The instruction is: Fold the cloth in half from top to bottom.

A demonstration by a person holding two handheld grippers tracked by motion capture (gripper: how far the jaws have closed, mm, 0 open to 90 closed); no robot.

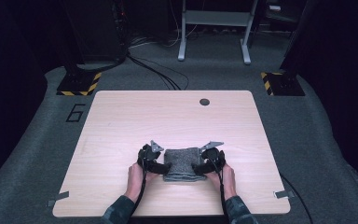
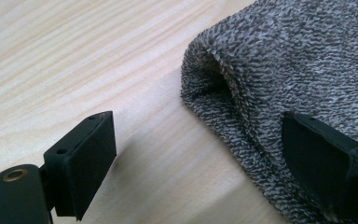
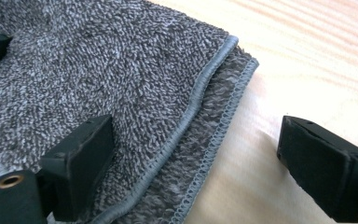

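On the pale wooden worktop (image 1: 121,121), near the edge closest to the person, lies a folded grey towel (image 1: 182,164), with one hand at each of its short sides. At the towel's left side, the left tongs (image 1: 164,167) stand open: in the left gripper view one jaw hangs over bare wood and the other sits over the towel's rolled fold (image 2: 223,88), and nothing is pinched between them. The left hand (image 1: 135,176) rests on the worktop just behind them. The towel itself lies flat, folded in layers; in the right gripper view its stitched hems (image 3: 200,107) run one beside the other, the upper layer set slightly back from the lower. At the towel's right side, the right tongs (image 1: 197,169) also stand open, one jaw above the pile and the other above bare wood beyond the hem, clamping nothing. The right hand (image 1: 224,177) lies just behind them. Farther back on the worktop, well apart from the towel, sits a small dark round hole (image 1: 204,101).
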